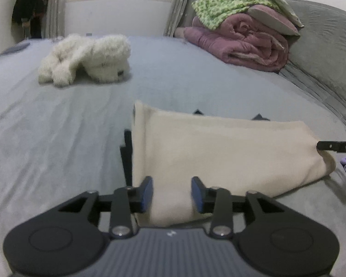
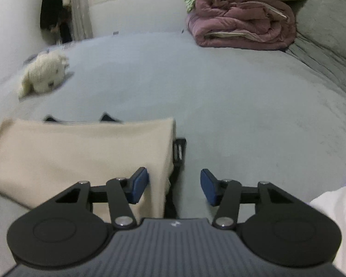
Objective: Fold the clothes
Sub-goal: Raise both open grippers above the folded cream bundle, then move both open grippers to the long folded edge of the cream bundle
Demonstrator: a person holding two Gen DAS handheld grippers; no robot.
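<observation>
Garment: the cream folded cloth lies flat on the grey bed, dark layers peeking from beneath. Your left gripper and right gripper stand part-open at its near corners, gripping nothing, probably freshly released so the fold stays square.

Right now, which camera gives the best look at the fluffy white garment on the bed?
The left wrist view: the fluffy white garment is large and fairly sharp there. In the right wrist view it is small, blurred and off to the left.
</observation>
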